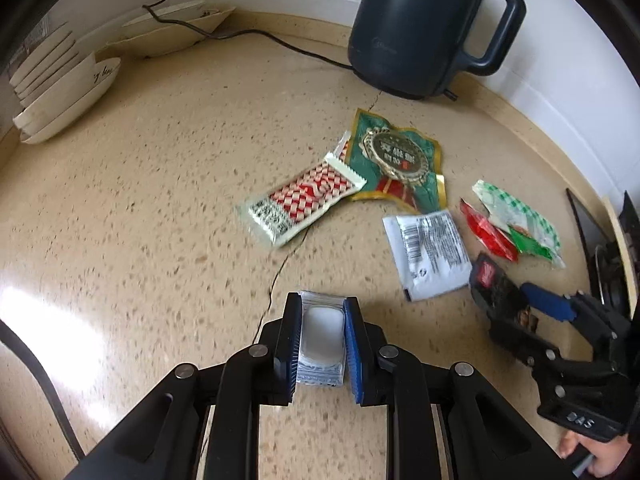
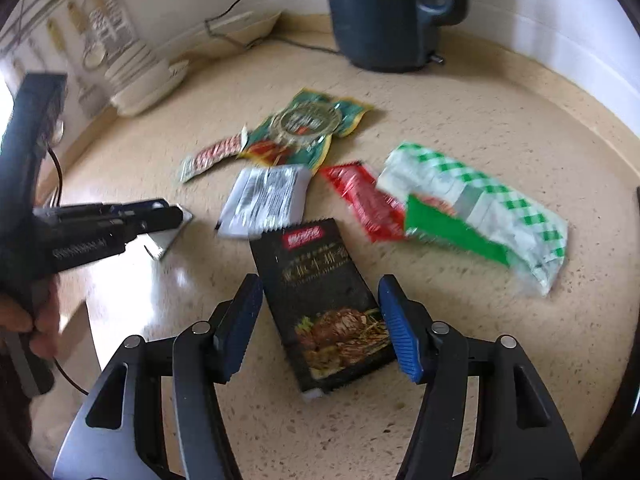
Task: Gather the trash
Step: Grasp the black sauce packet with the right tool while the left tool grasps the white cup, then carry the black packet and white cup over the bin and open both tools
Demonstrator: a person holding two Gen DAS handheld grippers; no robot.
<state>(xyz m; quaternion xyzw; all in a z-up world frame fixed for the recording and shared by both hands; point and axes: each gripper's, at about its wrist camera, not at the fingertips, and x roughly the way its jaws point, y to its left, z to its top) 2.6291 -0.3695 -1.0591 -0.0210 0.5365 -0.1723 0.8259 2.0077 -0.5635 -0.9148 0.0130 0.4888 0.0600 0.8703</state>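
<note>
Speckled beige countertop [image 1: 140, 208] with dark kettle [image 1: 420, 28] at the back, my left gripper [image 1: 322, 344] clamped on a small clear sachet [image 1: 322, 336] well in front of the kettle, my right gripper [image 2: 320, 328] spread apart around a black sauce packet [image 2: 320, 304], pads not touching it, other wrappers between it and the kettle

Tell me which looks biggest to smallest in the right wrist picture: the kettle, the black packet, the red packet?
1. Dark kettle, biggest even though cut off at the top.
2. Black packet. It lies closest to the camera, between the open right gripper fingers, so it looks extra large.
3. Red packet, smallest.
</note>
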